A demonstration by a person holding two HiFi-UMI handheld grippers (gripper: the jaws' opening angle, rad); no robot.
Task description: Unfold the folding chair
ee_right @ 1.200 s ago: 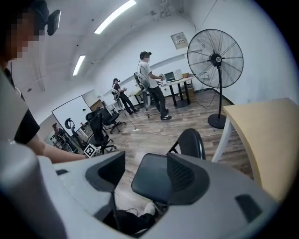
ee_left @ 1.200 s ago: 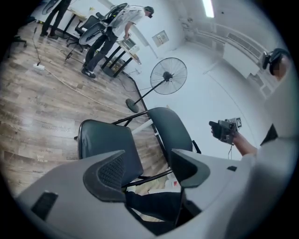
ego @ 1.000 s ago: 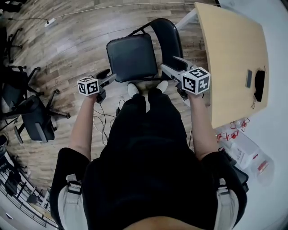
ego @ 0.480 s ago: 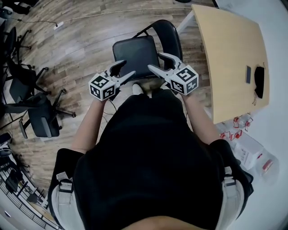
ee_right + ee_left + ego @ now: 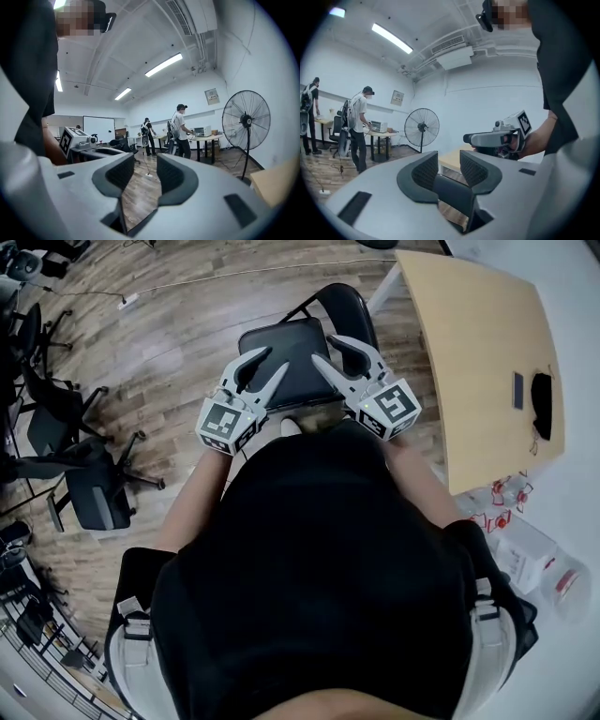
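Left tongs [image 5: 269, 362] and right tongs [image 5: 328, 350], just narrowing, gape empty over the chair [image 5: 298, 385].

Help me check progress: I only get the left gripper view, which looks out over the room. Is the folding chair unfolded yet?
Observer: Yes. In the head view the folding chair stands open, seat flat, right in front of the person.
Operator: Is the right gripper holding it?
Observer: No. The right gripper has its jaws apart with nothing between them; they have just been closing partway.
Operator: Anything close to the chair?
Observer: A light wooden table stands close beside it, on the person's right.
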